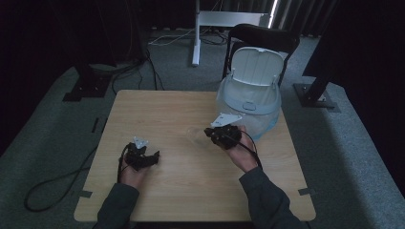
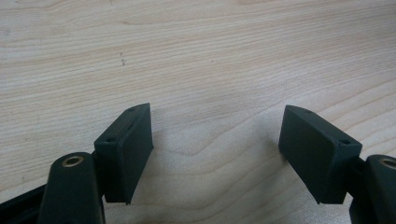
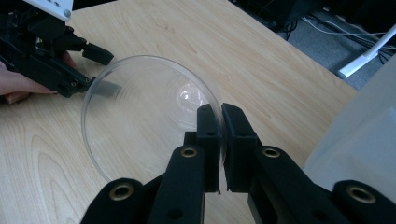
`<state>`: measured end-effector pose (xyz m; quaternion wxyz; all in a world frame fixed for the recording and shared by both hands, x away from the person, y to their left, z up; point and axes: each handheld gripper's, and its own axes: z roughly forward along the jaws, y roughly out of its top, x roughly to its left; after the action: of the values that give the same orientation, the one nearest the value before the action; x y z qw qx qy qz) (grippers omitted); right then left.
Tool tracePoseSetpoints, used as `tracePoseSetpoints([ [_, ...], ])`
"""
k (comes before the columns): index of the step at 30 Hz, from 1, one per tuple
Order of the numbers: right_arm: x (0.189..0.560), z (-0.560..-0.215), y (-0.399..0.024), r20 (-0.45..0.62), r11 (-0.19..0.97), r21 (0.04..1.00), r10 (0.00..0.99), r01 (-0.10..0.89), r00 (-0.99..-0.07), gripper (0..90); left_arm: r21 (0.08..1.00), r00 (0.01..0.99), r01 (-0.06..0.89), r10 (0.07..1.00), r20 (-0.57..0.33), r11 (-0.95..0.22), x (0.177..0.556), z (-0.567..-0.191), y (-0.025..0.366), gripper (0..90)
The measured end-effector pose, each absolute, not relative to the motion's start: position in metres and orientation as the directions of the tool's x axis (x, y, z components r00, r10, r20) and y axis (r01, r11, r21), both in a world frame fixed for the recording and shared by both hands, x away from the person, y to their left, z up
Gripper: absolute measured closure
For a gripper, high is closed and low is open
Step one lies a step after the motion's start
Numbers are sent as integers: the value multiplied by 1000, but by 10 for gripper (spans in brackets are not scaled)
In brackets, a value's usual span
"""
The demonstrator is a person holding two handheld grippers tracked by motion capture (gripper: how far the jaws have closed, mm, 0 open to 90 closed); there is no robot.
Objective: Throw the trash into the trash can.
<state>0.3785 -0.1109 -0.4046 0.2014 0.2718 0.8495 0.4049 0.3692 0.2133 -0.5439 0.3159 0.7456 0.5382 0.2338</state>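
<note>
The right gripper (image 3: 219,116) is clamped on the rim of a clear plastic bowl (image 3: 144,116), just beside the open-lidded bin (image 1: 249,98); the left gripper (image 2: 215,140) rests spread apart. Next, probably carrying it binward

Bare table (image 1: 157,114) left and centre, bin (image 1: 248,102) blocking far right

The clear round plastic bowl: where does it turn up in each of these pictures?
High view: the clear round plastic bowl is faint at table centre, left of the right claw.
Right gripper view: bowl centre-left, its rim pinched by that claw.
Left gripper view: bare tabletop between open jaws.
Shared landmark: the light wooden table.
</note>
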Motion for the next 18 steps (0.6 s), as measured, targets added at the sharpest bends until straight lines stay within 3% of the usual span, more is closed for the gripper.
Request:
tracePoseSetpoints([
  [18, 380, -393, -118, -134, 513, 808, 637, 289, -759, 861, 723, 312, 654, 950, 10, -222, 369, -544, 213, 259],
])
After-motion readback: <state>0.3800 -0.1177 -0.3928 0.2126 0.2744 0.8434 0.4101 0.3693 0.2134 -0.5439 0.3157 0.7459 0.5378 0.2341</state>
